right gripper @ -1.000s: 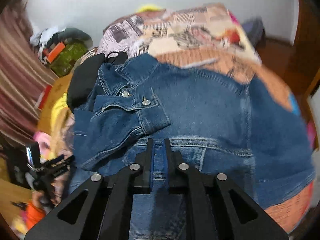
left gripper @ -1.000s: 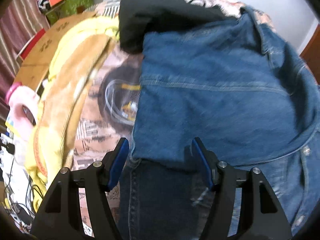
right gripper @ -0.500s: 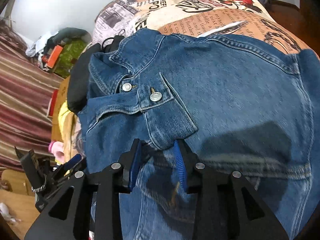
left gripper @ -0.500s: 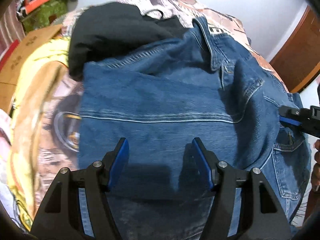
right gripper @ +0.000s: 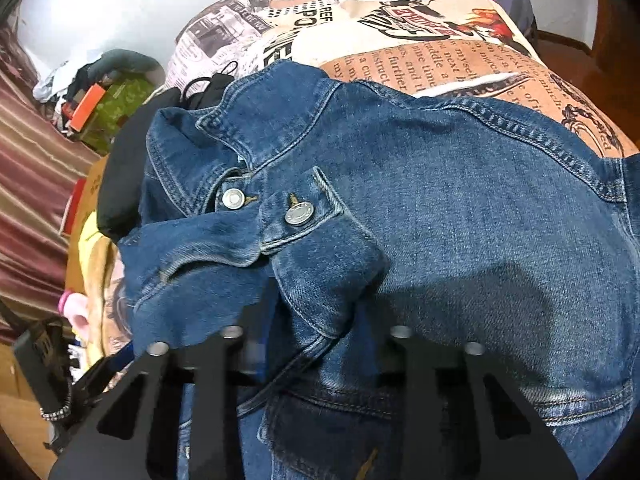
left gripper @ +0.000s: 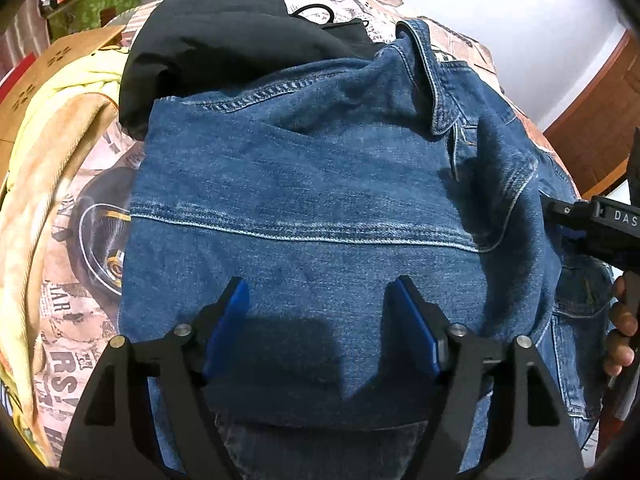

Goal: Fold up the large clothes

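A blue denim jacket (left gripper: 320,184) lies on a bed with a newspaper-print cover (left gripper: 76,332). Its left side is folded over the body. My left gripper (left gripper: 320,312) is open and empty, low over the folded panel. In the right wrist view the jacket (right gripper: 480,232) fills the frame, with a buttoned sleeve cuff (right gripper: 316,232) folded across the chest below the collar (right gripper: 240,128). My right gripper (right gripper: 316,332) is open just above the cuff; its fingertips are hidden by the denim. The right gripper also shows at the right edge of the left wrist view (left gripper: 592,228).
A black garment (left gripper: 224,40) lies by the jacket's collar. A yellow cloth (left gripper: 52,152) and a cardboard box (left gripper: 48,68) sit at the bed's left. A green bag (right gripper: 116,112) and clutter stand by the striped curtain (right gripper: 28,200). A wooden door frame (left gripper: 600,112) is at right.
My right gripper opened from shut and let go of the sleeve, which now rests on the chest. My left gripper moved right over the folded panel, staying open.
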Demonstrator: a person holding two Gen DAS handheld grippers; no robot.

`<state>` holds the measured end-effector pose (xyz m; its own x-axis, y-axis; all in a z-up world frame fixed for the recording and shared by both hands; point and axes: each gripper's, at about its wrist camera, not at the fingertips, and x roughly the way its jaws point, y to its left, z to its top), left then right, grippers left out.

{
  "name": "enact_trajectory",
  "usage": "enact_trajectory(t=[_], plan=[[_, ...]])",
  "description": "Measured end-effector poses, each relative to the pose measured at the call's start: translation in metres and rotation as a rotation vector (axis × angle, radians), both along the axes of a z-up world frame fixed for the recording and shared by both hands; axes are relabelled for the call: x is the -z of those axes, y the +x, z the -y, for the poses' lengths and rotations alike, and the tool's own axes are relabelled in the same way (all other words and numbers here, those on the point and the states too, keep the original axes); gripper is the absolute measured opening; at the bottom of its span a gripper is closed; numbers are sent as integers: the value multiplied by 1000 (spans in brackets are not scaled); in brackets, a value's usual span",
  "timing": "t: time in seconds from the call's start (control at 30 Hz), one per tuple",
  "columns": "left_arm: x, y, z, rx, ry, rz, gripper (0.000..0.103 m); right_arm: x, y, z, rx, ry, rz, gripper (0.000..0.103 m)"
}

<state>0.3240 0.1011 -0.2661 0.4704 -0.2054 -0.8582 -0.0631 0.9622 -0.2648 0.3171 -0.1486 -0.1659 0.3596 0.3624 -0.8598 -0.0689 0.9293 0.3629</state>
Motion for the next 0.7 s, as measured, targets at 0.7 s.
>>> enact_trajectory(t=[0.7], plan=[[-32, -30, 62, 169, 116, 42, 73, -50, -94, 40, -9, -138, 123, 25]])
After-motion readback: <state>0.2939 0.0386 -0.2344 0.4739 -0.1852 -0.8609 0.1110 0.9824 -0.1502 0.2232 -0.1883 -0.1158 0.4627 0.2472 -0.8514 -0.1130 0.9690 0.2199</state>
